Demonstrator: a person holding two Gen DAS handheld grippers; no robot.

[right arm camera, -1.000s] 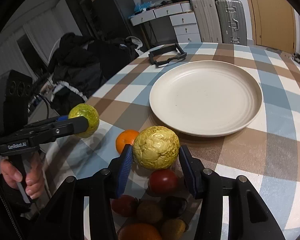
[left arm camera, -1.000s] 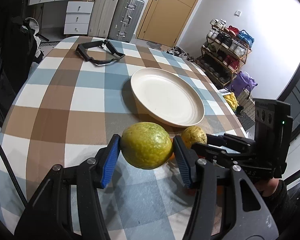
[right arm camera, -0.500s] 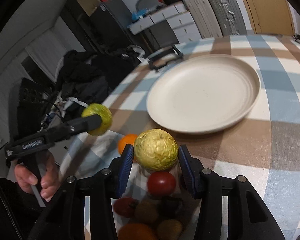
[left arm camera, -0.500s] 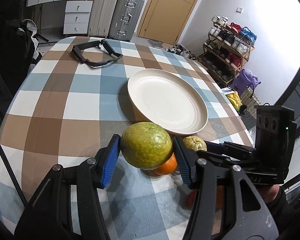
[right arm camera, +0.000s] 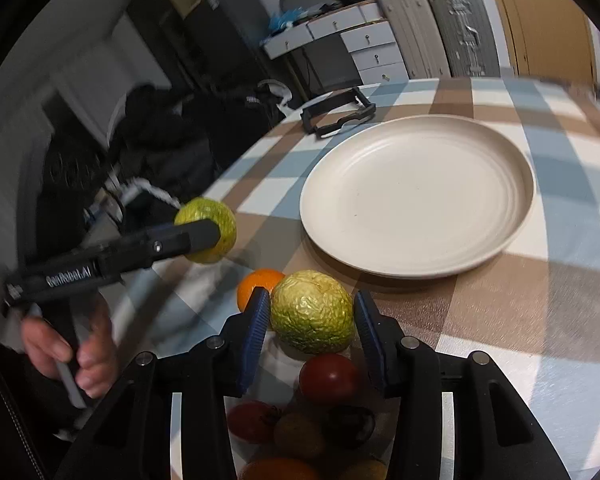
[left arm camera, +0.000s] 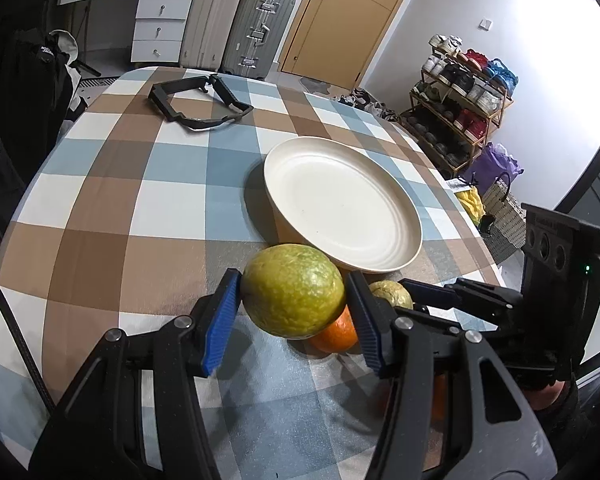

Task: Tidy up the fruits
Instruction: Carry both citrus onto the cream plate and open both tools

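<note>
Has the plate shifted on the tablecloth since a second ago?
No. The plate sits on the same checks of the tablecloth, as far from the black frame; only the cameras moved.

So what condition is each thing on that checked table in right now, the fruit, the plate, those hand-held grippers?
Left hand-held gripper: clamped on the smooth green-yellow fruit, held above the table.
Right hand-held gripper: around the wrinkled yellow-green fruit.
Round cream plate: empty, flat on the checked tablecloth.
Orange: resting on the cloth, untouched.
Red tomato: lying in the fruit pile.
Black plastic frame: lying flat.
</note>
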